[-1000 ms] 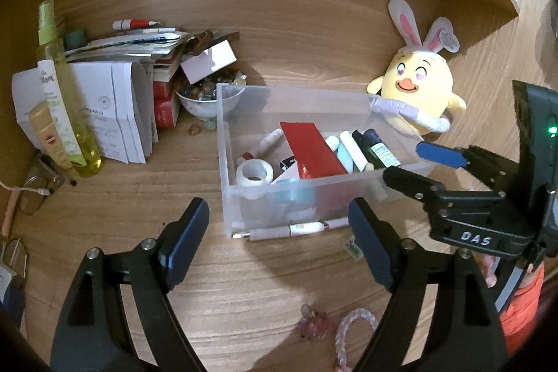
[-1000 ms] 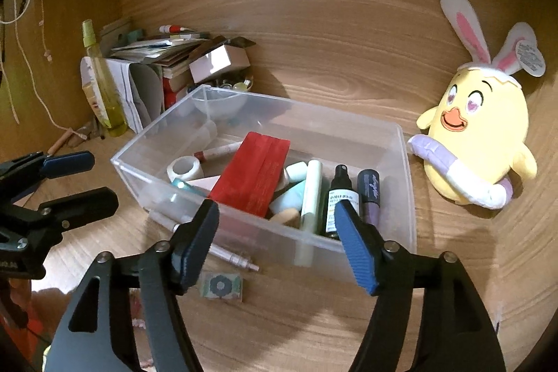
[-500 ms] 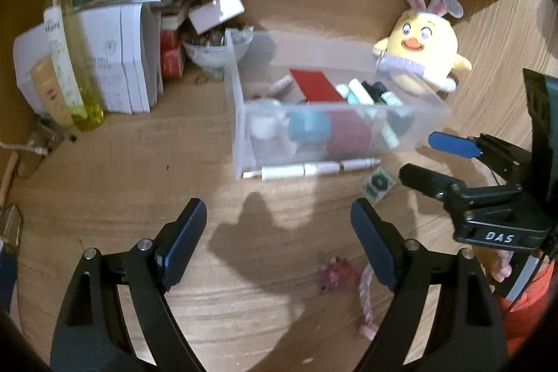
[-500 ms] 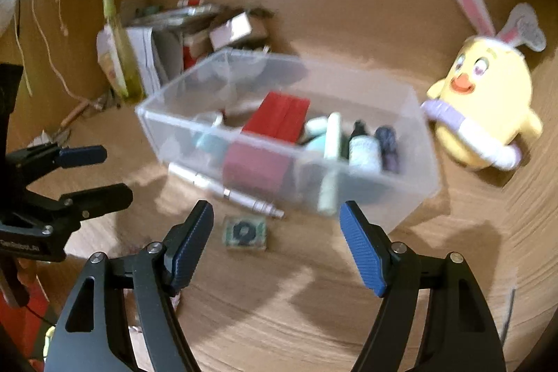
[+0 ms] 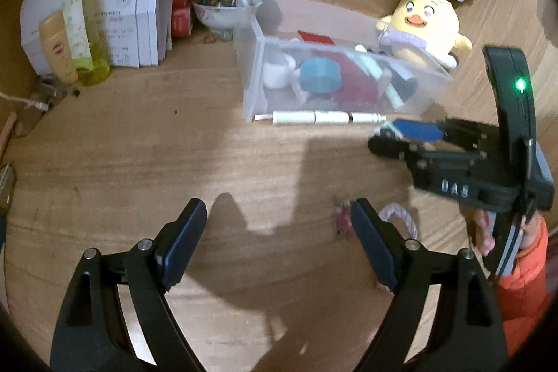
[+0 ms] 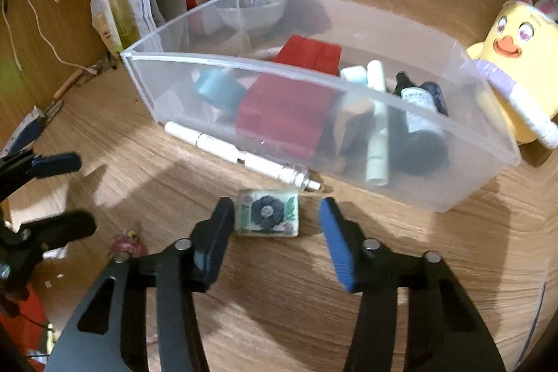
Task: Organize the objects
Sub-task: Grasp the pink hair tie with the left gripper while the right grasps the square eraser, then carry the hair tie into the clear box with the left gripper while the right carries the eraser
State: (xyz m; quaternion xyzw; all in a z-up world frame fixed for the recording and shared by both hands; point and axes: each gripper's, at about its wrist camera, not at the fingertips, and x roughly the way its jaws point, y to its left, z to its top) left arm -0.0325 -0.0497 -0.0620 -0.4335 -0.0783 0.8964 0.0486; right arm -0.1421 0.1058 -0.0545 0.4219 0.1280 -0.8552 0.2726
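A clear plastic bin (image 6: 150, 86) (image 5: 251, 79) on the wooden desk holds a red box (image 6: 307, 54), tape rolls, tubes and small bottles. A white pen (image 6: 240, 156) (image 5: 314, 118) lies along its front wall. A small square flower-patterned tile (image 6: 268, 214) lies on the desk just before my open right gripper (image 6: 275, 229), partly between its fingertips, untouched. My left gripper (image 5: 279, 239) is open and empty over bare desk. A pink trinket (image 5: 343, 218) (image 6: 127, 244) and a pink-white loop (image 5: 401, 215) lie beside its right finger.
A yellow bunny-eared plush (image 5: 425, 23) (image 6: 512, 58) sits right of the bin. Papers, books (image 5: 132, 23), a yellow-green spray bottle (image 5: 80, 20) and a bowl of beads (image 5: 218, 11) crowd the back left. A wooden wall runs behind.
Both grippers have pulled back and dropped toward the desk. The right gripper has come down around the flower tile. The left now hovers over bare desk by the pink trinket.
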